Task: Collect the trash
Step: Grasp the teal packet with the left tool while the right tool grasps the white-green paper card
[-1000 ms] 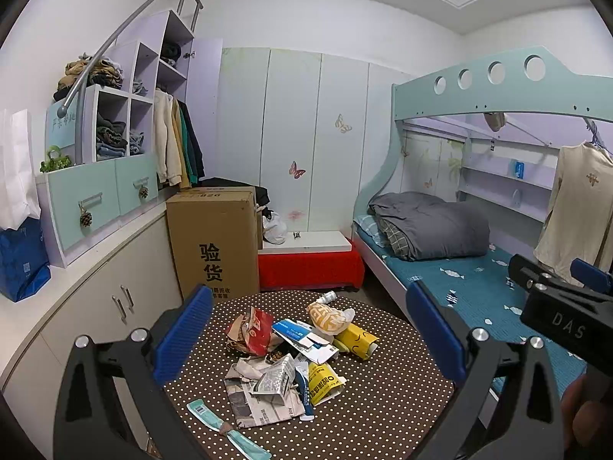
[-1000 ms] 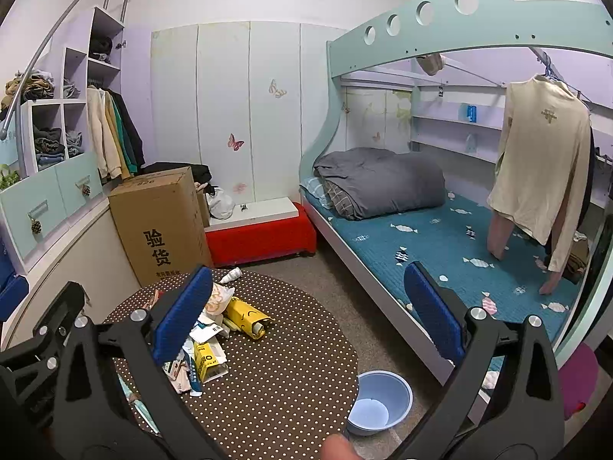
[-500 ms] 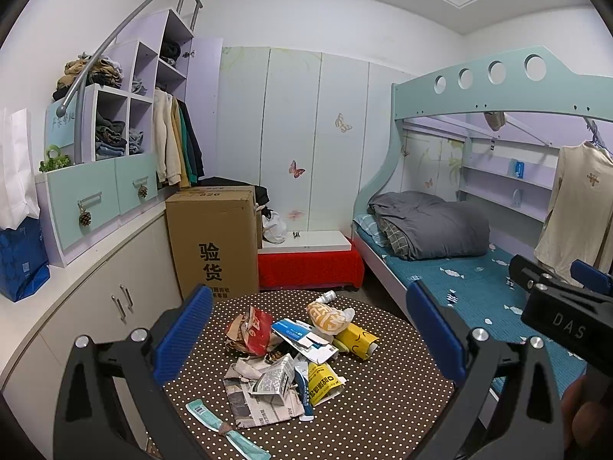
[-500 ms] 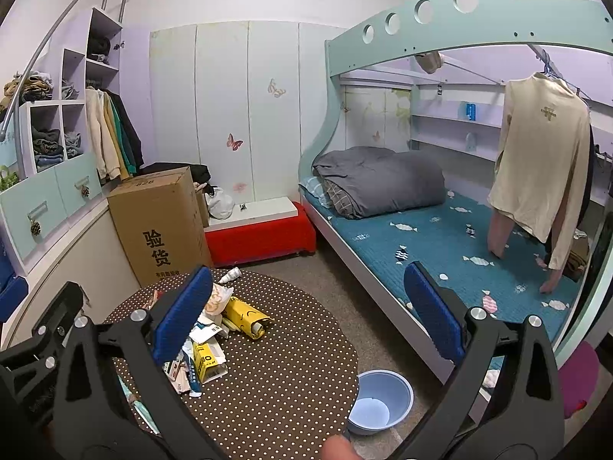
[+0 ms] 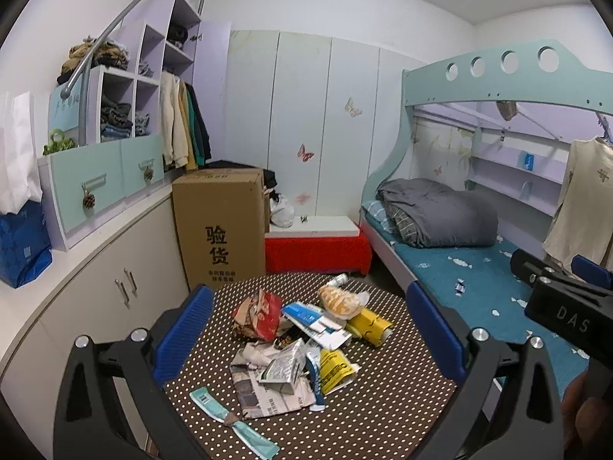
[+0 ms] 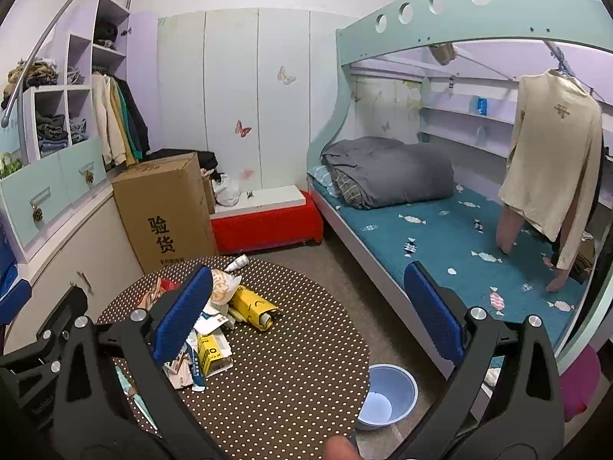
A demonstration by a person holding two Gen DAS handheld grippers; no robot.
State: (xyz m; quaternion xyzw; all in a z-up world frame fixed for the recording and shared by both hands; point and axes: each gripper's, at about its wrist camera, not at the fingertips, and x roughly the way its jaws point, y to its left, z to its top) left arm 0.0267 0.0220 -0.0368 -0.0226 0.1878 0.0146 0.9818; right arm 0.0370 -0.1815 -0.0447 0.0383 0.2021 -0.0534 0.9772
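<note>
Above the round dotted tabletop [image 5: 383, 402], the left tongs [image 5: 306, 329] are spread wide, blue pads well apart, gripping nothing and touching nothing. The right tongs [image 6: 306, 314] gape just as wide and are likewise empty; their body shows at the right edge of the left view.

A bedroom surrounds the tabletop: a cardboard box [image 5: 220, 222] beside white cabinets, a red bench [image 5: 318, 251] against the wardrobe wall, and a bunk bed [image 6: 440, 230] with a folded grey quilt [image 6: 390, 170]. A pale blue bin [image 6: 387, 398] stands on the floor just beside the tabletop's edge.

The trash pile [image 5: 302, 349] lies on the tabletop between the left tongs' pads in that view and below them: a yellow carton [image 5: 369, 326], a red wrapper [image 5: 260, 312], crumpled newspaper [image 5: 268, 395] and what looks like a foil pouch. From the right tongs the pile [image 6: 214, 329] sits to the left, partly hidden behind the left pad.
</note>
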